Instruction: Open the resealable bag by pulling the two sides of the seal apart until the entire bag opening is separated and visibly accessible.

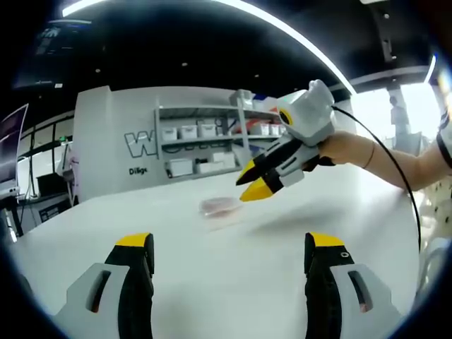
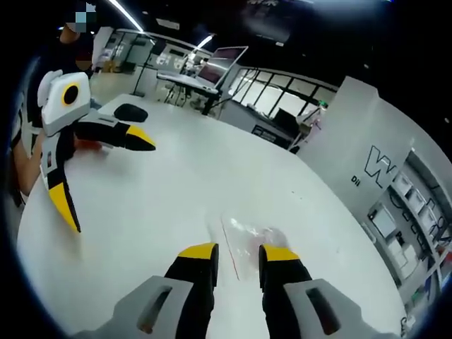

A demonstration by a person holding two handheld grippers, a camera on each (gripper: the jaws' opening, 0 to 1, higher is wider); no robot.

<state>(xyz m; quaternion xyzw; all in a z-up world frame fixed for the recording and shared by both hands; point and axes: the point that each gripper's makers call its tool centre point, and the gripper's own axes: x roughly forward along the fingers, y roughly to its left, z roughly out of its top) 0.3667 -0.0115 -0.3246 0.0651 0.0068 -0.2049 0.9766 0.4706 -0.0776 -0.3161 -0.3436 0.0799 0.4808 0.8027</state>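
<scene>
Left gripper view
- Left gripper (image 1: pixel 229 258): your jaws stood wide apart and held nothing; bare table showed between them.
- Resealable bag (image 1: pixel 220 209): it lay flat on the white table (image 1: pixel 106 219), ahead of your jaws and well apart from them, a clear pouch with something pinkish inside.
- Right gripper (image 1: pixel 256 185): it entered from the right, its yellow tips close together and hanging just above the bag's far side; I could not tell whether they touched it.
- Backdrop: a shelving unit (image 1: pixel 205 145) with white boxes stood beyond the table.

Right gripper view
- Right gripper (image 2: pixel 238 258): your jaws were narrowed to a small gap and gripped nothing that I could see.
- Resealable bag (image 2: pixel 248 234): it lay just ahead of the tips, one edge running into the gap between them.
- Left gripper (image 2: pixel 106 173): it hung wide open over the table, well away from the bag.
- Other item: a dark rounded object (image 2: pixel 131 111) sat at the table's far edge.

Step in hand
- Judgement: you were approaching; the seal looked unopened.
- Advice: you would have done well to pinch one lip only, bring the left in for the opposite lip, then pull evenly.
</scene>
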